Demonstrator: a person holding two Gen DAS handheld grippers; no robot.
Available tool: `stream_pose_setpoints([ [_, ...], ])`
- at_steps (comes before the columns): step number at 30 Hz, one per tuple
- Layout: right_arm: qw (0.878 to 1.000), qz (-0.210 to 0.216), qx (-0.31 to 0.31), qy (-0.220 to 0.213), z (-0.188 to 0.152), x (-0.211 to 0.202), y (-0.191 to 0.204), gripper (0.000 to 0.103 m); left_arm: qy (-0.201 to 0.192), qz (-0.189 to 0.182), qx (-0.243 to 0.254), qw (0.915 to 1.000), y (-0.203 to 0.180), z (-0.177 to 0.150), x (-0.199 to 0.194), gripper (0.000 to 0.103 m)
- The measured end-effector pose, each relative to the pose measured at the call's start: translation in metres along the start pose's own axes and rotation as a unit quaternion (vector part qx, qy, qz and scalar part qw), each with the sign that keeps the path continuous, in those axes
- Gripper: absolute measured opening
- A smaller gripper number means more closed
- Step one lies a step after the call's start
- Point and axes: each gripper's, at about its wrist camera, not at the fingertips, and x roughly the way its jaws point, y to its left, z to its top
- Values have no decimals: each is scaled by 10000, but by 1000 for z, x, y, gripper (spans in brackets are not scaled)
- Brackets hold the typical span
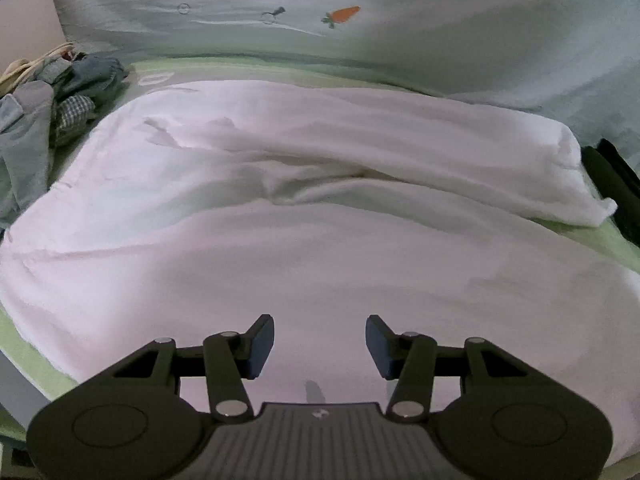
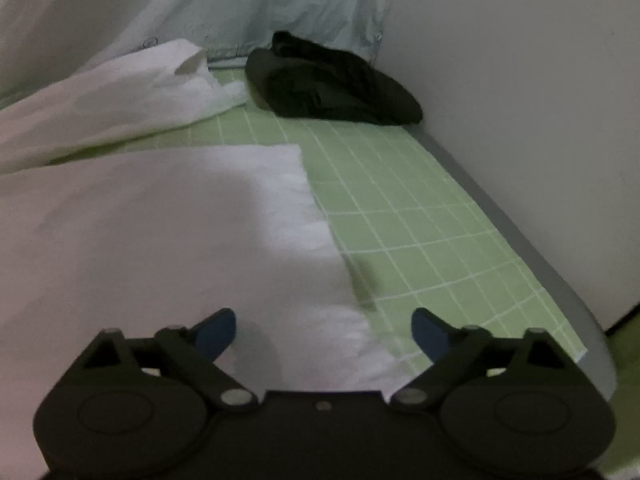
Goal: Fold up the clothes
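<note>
A large white garment lies spread on the green checked sheet, with folds and a bunched sleeve at its far right. My left gripper is open and empty just above the garment's near part. My right gripper is open and empty above the garment's right edge, one finger over the cloth, the other over the sheet. The white garment also fills the left of the right wrist view.
A pile of blue and checked clothes lies at the far left. A dark folded garment sits at the far right by the wall. A pale carrot-print quilt lines the back. The bed's grey edge runs along the wall.
</note>
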Motion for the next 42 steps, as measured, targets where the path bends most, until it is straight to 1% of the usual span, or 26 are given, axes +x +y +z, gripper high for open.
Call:
stream_pose_setpoints([
  [2,9996,238,115,65,0,7,-10,82,24,22,-20,10000,-12,-6,-2,53],
  [3,9988,410,240,93,1,10,-15,73,33,37,-28,10000,-17,-9,-2,53],
  [4,9977,580,333,118,1,12,-18,58,42,51,-36,10000,-21,-11,-3,53],
  [5,9967,706,372,120,3,13,-19,54,51,65,-44,10000,-25,-13,-3,53],
  [6,9959,806,390,109,4,14,-21,37,59,76,-49,9999,-29,-15,-4,53],
  [7,9955,873,361,105,6,13,-21,16,68,90,-49,9999,-32,-16,-5,53],
  [9,9949,968,246,105,9,7,-22,12,84,119,-41,9999,-36,-16,-6,53],
  [12,9944,1039,159,116,12,-3,-26,11,56,182,-52,9998,-38,-16,-9,53],
  [14,9955,884,286,202,9,-12,-36,11,33,229,-70,9997,-36,-17,-11,53],
  [17,9965,596,267,529,-1,-5,-39,13,84,311,-92,9994,-26,-17,-13,53],
  [18,9967,519,197,587,-3,-3,-37,15,104,340,-99,9993,-23,-16,-13,53],
  [20,9981,291,44,537,1,-6,-28,20,140,395,-119,9990,-14,-15,-13,53],
  [22,9990,140,-53,415,6,-9,-19,40,156,443,-166,9988,-2,-11,-12,54],
  [23,9994,92,-51,318,10,-11,-15,43,164,467,-190,9986,4,-9,-12,54],
  [25,9999,21,-16,164,16,-12,-6,55,190,512,-234,9982,17,-3,-10,54],
  [28,10000,-20,-22,-83,26,-13,10,68,195,550,-318,9978,35,9,-5,54],
  [29,9999,11,-34,-151,31,-12,16,69,194,554,-355,9976,41,14,-2,54],
  [31,9996,123,-26,-253,42,-10,30,69,211,562,-422,9973,51,24,4,55],
  [33,9987,348,111,-342,55,-7,41,68,244,544,-409,9974,60,35,13,55],
  [35,9970,593,270,-424,69,-2,50,63,261,549,-337,9976,64,46,24,56],
  [36,9959,703,354,-450,75,3,54,57,271,548,-324,9976,67,51,29,56],
  [37,9947,804,435,-463,83,9,57,47,286,538,-346,9975,69,56,35,57],
  [38,9935,904,516,-470,91,15,60,41,307,520,-380,9975,72,61,40,57],
  [39,9922,977,614,-475,98,22,63,29,342,489,-432,9973,75,67,47,57],
  [40,9908,1035,722,-480,106,29,65,23,384,457,-479,9971,78,72,55,57],
  [42,9883,1117,911,-490,122,43,69,22,440,434,-494,9969,81,84,70,57],
])
